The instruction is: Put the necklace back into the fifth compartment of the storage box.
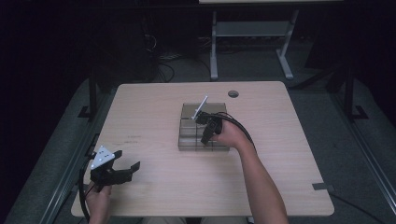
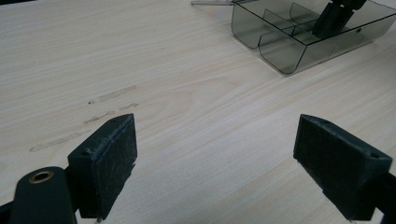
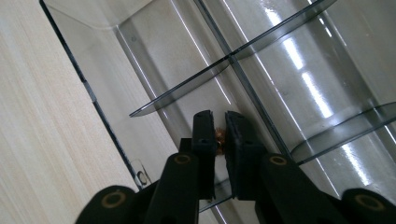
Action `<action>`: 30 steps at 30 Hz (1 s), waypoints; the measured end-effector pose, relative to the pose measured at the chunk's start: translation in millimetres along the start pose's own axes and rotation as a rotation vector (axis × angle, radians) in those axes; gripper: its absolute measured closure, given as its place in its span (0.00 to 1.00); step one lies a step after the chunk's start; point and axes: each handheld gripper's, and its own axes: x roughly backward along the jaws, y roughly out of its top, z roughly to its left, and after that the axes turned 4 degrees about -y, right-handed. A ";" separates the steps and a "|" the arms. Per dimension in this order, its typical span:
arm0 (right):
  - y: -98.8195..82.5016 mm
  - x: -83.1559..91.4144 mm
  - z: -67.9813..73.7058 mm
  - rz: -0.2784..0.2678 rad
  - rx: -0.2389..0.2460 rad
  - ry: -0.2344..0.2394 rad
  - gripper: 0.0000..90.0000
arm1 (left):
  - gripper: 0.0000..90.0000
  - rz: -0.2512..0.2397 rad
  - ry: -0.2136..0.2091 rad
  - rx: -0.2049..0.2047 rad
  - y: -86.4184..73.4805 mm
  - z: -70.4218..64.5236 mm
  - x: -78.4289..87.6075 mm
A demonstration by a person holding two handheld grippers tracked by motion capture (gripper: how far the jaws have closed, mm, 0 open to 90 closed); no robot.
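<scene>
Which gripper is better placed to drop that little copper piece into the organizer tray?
Right. The right gripper already pinches the copper piece over the tray; the left gripper is open, away from it.

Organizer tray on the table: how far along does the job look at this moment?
Done: nothing clearly; the tray's visible compartments look empty. In hand: the right gripper is inside the tray, shut on a small copper-coloured item, apparently placing it in or taking it from a compartment. The left gripper waits open near the table's front left. Left: releasing or lifting that item; no other loose parts visible.
</scene>
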 end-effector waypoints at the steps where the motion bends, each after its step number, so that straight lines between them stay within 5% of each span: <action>1: 0.0 0.0 0.0 0.000 0.000 0.000 0.90 | 0.15 -0.002 -0.001 0.001 0.0 -0.2 -0.1; 30: -10.8 25.6 1.2 -0.078 -0.001 -0.005 0.72 | 0.15 0.003 0.004 -0.004 0.0 0.9 -0.6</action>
